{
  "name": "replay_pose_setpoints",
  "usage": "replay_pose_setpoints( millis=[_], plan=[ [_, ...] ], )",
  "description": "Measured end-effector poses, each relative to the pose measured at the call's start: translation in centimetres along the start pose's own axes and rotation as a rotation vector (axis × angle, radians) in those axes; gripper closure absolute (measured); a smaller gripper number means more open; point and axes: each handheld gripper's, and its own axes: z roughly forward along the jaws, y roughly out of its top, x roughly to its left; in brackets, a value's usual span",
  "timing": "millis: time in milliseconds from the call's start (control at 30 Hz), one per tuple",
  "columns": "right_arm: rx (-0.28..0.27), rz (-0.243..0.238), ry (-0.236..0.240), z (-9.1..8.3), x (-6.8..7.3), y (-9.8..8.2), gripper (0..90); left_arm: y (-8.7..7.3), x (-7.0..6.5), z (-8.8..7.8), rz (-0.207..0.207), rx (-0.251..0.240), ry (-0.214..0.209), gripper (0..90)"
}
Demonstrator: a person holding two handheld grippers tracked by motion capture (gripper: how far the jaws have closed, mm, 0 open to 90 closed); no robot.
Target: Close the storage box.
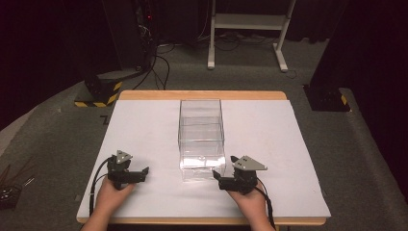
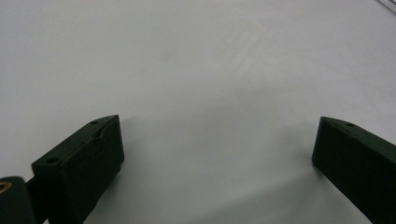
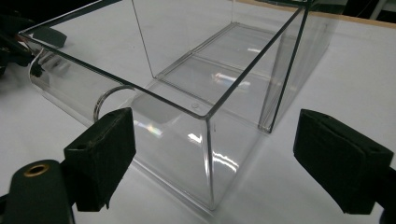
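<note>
Approaching the clear rectangular plastic box [image 1: 201, 139] on the white-covered bench [image 1: 144, 125] with both hand-held grippers empty.

Right hand-held gripper [image 3: 212, 154] stands with jaws spread wide, just beside the box's near right corner; left hand-held gripper [image 2: 217, 144], likewise spread, rests well apart over bare bench. The box sits mid-bench, open top up. Judged best: straddle one thin wall squarely, close gently since the smooth plastic may slip, and bring the left across to steady it.

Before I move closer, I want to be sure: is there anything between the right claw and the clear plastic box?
Nothing visible: the open right claw faces the near corner of the clear plastic box directly.
</note>
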Motion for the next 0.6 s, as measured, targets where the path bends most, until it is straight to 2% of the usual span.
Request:
replay_pose_setpoints(
  millis=[400, 600],
  plan=[
    [-0.017, -0.010, -0.025, 1.0, -0.1, 0.6, 12.8, 0.0, 0.0, 0.0, -0.003, -0.003, 0.001, 2.3],
    [-0.009, -0.022, -0.033, 1.6, -0.2, 1.2, 12.1, 0.0, 0.0, 0.0, -0.003, -0.003, 0.002, 2.3]
  ],
)
